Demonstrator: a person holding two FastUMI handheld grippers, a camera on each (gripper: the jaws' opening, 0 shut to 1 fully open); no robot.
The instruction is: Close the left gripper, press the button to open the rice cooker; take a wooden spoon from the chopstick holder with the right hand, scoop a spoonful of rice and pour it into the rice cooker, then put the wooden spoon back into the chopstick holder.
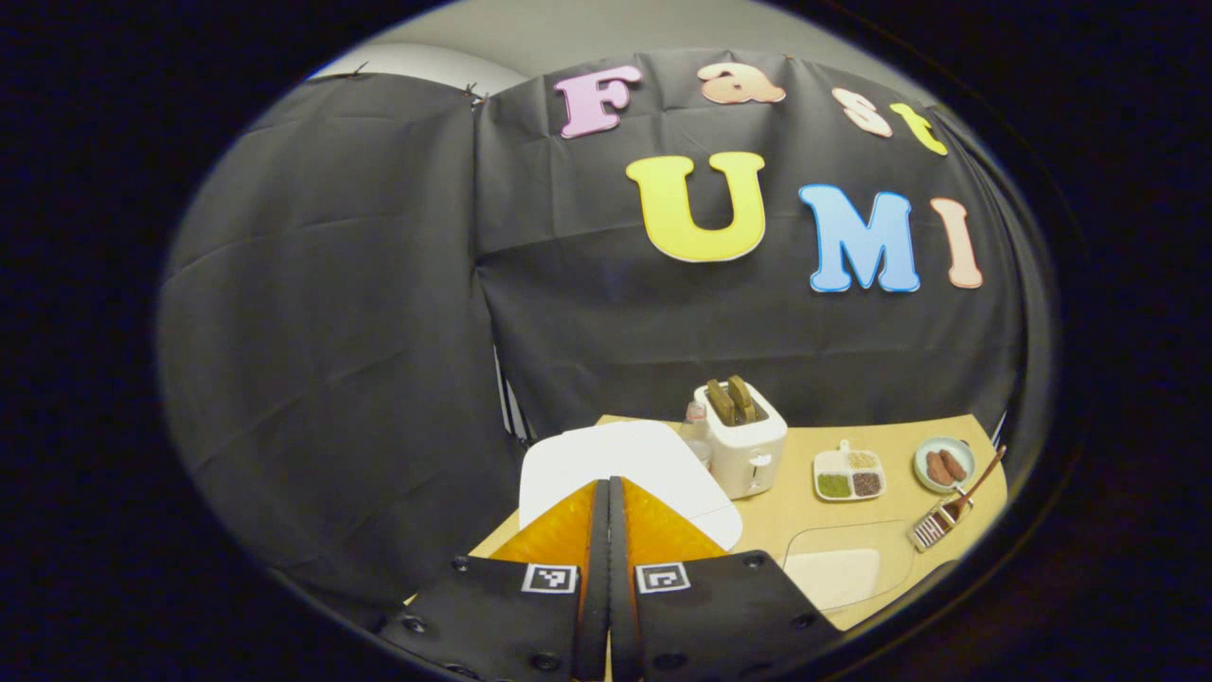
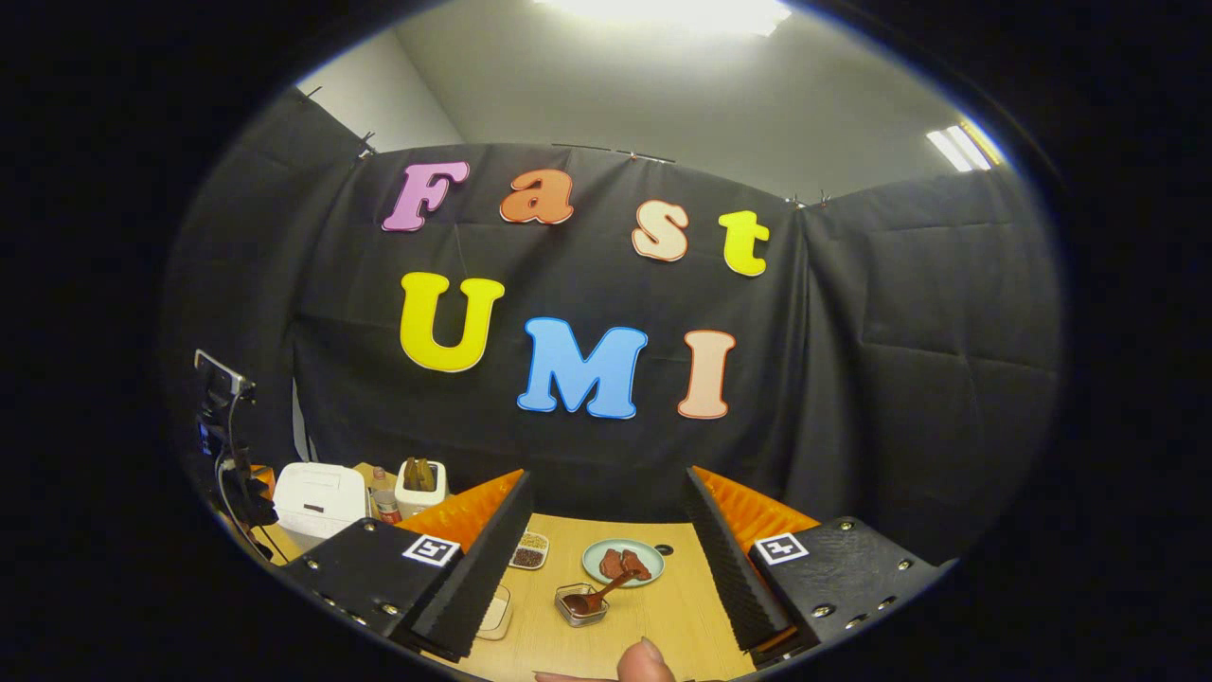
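Black cloth is being seen hung behind a tan table [image 1: 843,540], where the work is being laid out. At the left gripper [image 1: 608,502] the fingers are being held pressed together with nothing between them, and they are being pointed down at the white rice cooker [image 1: 625,464], whose lid is lying shut just ahead of and under the tips; the button itself cannot be made out. By this, the press is judged to be the step in hand, and a short push forward and down is being called for. Beyond the cooker a toaster [image 1: 743,440] is being shown with two slices standing in it, then a divided tray [image 1: 849,474] with green, dark and pale grains in separate cells, then a plate [image 1: 944,462] with two brown pieces. At the right gripper [image 2: 606,559] the fingers are being held wide apart and empty. Straight ahead between them the holder [image 2: 579,606] is sitting, with the spoon [image 2: 601,595] lying in it, its handle leaning up and to the right towards the plate [image 2: 622,561]. The right gripper is judged the nearer to it. A fingertip [image 2: 646,661] is being seen at the bottom edge.
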